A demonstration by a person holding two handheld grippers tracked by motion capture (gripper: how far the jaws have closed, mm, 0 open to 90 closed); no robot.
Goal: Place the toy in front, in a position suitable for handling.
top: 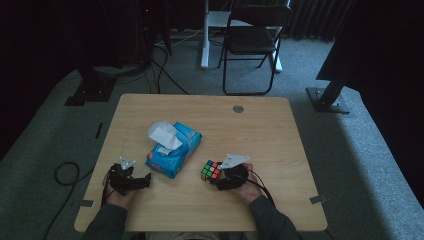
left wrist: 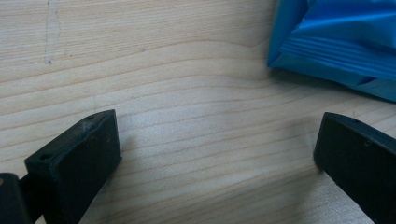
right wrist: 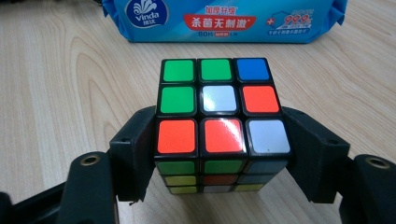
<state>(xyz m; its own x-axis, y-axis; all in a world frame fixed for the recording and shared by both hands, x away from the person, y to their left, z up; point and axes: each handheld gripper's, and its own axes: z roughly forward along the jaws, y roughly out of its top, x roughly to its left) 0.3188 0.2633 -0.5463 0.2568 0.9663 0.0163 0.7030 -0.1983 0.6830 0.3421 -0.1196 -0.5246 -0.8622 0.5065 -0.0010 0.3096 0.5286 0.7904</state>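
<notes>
Glossy puzzle cube (right wrist: pixel 219 123) between right gripper (right wrist: pixel 222 154) fingers, left gripper (left wrist: pixel 217 158) fingers apart over woodgrain table (left wrist: pixel 187 93)

The puzzle cube (right wrist: pixel 219 123) is sitting flat on the wooden surface (right wrist: pixel 56 93), just in front of the blue tissue pack (right wrist: pixel 224 21) and apart from it. Its top face is showing mixed green, white, blue and orange-red stickers, and black jaws are flanking its two sides.

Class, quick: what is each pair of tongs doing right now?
Left tongs: open, holding nothing.
Right tongs: closed on the puzzle cube.
</notes>
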